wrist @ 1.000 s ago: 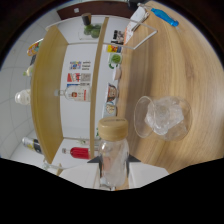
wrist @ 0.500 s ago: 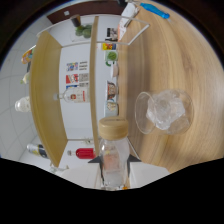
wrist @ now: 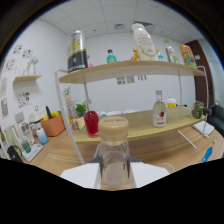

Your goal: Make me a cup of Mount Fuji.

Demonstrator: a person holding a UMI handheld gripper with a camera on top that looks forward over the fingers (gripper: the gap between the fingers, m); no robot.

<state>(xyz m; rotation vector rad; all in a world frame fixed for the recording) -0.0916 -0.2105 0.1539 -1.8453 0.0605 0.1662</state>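
Observation:
A clear bottle (wrist: 114, 157) with a tan round cap (wrist: 114, 130) stands upright between my fingers. My gripper (wrist: 114, 171) is shut on its body, and the white fingers (wrist: 80, 175) show on either side of it. Liquid inside the bottle cannot be made out. Beyond the bottle stands a wooden two-level shelf (wrist: 150, 129). No glass or cup is in this view.
The lower shelf carries a red bottle (wrist: 91, 122) and a clear bottle with a red label (wrist: 159, 114). On the upper shelf (wrist: 130, 72) are a black can (wrist: 76, 51), a small blue bottle (wrist: 111, 56) and a tall white carton (wrist: 142, 42). An orange bowl (wrist: 52, 125) sits at the left.
The gripper has swung from lying on its side to upright, with the bottle still in it. The glass with ice that stood beside the bottle has left the view.

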